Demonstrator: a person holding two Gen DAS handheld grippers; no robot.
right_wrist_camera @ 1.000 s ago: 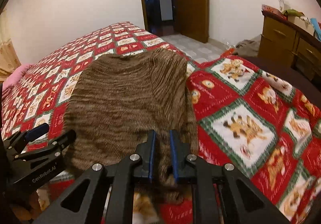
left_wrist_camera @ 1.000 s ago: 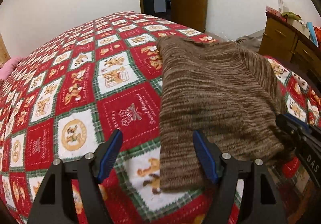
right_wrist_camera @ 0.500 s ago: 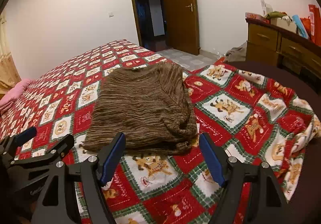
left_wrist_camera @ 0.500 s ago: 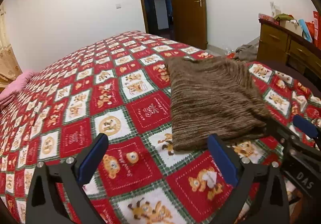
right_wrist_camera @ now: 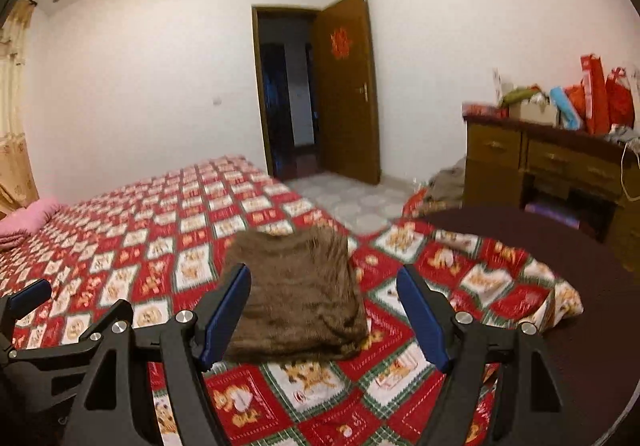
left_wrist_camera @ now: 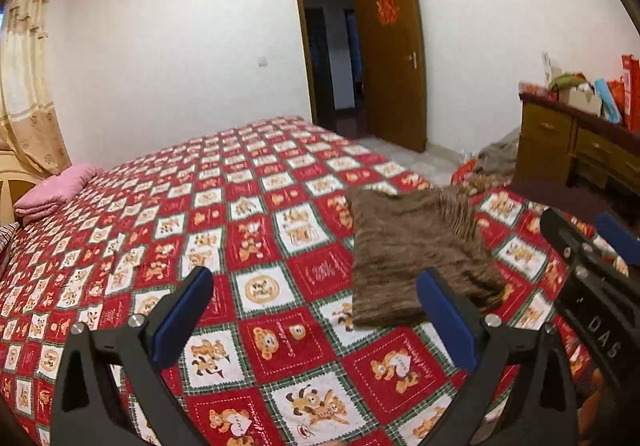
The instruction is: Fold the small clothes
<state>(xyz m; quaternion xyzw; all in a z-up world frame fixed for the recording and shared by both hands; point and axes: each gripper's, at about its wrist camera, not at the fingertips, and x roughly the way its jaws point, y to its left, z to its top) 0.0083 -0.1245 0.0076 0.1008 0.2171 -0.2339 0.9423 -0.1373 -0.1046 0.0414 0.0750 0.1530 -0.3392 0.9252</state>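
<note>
One brown knit sweater [right_wrist_camera: 298,296] lies folded into a neat rectangle on the red, white and green teddy-bear quilt [left_wrist_camera: 248,230], near the bed's corner on the door side. It sits just ahead of the right gripper [right_wrist_camera: 324,320], framed between the two blue pads (neither one touches it, and the jaws stand wide apart, holding nothing). From the left gripper [left_wrist_camera: 314,320] the sweater lies ahead and to the right, its near edge partly behind the right-hand blue pad; these jaws are also spread wide and empty. Two grippers in all, side by side above the quilt. Further out, one pink folded blanket [left_wrist_camera: 56,192] rests at the head of the bed, one open wooden door [right_wrist_camera: 346,94] carries a red ornament, and one wooden dresser [right_wrist_camera: 548,162] is piled with bags and boxes
</note>
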